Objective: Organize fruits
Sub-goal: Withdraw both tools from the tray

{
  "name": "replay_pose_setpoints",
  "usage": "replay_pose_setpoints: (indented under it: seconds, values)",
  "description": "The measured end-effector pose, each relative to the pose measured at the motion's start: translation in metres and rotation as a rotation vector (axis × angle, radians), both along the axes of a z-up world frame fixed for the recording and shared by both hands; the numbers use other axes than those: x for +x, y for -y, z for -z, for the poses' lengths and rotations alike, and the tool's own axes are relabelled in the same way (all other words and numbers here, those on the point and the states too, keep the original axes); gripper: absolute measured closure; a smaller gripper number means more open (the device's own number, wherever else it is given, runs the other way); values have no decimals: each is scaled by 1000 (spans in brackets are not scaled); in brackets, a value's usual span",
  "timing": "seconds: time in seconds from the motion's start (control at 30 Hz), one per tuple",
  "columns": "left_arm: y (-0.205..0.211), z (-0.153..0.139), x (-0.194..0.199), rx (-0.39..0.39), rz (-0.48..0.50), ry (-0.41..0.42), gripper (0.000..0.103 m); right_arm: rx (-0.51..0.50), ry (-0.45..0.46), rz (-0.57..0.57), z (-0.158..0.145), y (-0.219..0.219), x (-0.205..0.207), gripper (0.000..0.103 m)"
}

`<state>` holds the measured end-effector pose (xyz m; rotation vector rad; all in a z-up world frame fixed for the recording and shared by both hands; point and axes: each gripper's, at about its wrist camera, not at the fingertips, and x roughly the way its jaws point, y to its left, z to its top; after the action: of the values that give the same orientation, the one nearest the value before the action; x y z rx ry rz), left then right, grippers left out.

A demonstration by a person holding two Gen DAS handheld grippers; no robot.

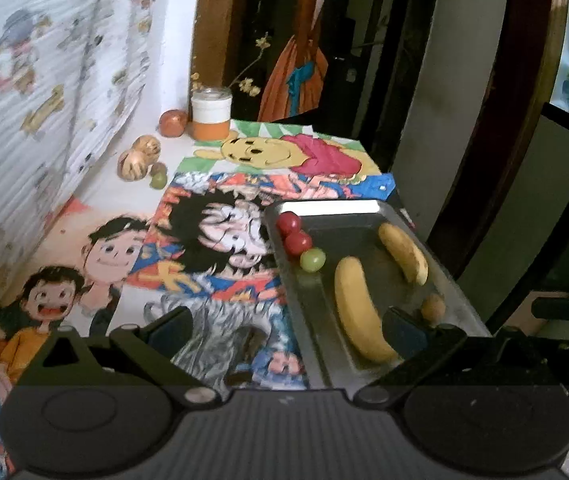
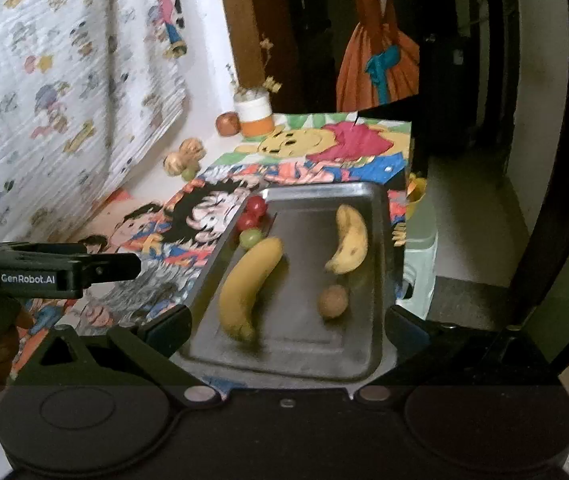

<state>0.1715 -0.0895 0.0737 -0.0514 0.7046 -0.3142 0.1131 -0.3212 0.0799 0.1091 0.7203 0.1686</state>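
While our left gripper (image 1: 286, 330) hangs with fingers spread wide and empty over the cartoon tablecloth (image 1: 212, 240), we see grapes (image 2: 251, 220), two bananas (image 2: 250, 286) and a small brown fruit (image 2: 333, 301) on the metal tray (image 2: 378, 240); our right gripper (image 2: 286, 330) gapes, holding nothing.
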Motion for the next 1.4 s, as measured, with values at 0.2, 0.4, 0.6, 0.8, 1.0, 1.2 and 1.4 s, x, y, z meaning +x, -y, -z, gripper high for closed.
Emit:
replay_pose_setpoints:
  seconds: [0.2, 0.4, 0.6, 0.8, 1.0, 1.2, 1.4]
  values:
    - [-14, 14, -19, 53, 3, -40, 0, 13, -90, -31, 11, -12, -10, 1]
    - [-26, 23, -39, 96, 6, -67, 0, 24, -182, -55, 20, -23, -20, 1]
    - [-37, 28, -52, 134, -12, -82, 0, 30, -224, -56, 23, -29, -23, 1]
    - [-45, 31, -54, 183, -37, -93, 0, 30, -243, -68, 23, -36, -20, 1]
    - [-62, 29, -45, 180, -83, -90, 0, 66, -285, -113, 16, -45, -6, 1]
    - [-95, 22, -30, 146, -177, -71, 0, 122, -342, -171, -11, -58, 25, 1]
    - [-122, 3, -17, 130, -267, -3, 0, 207, -339, -196, -65, -69, 66, 1]
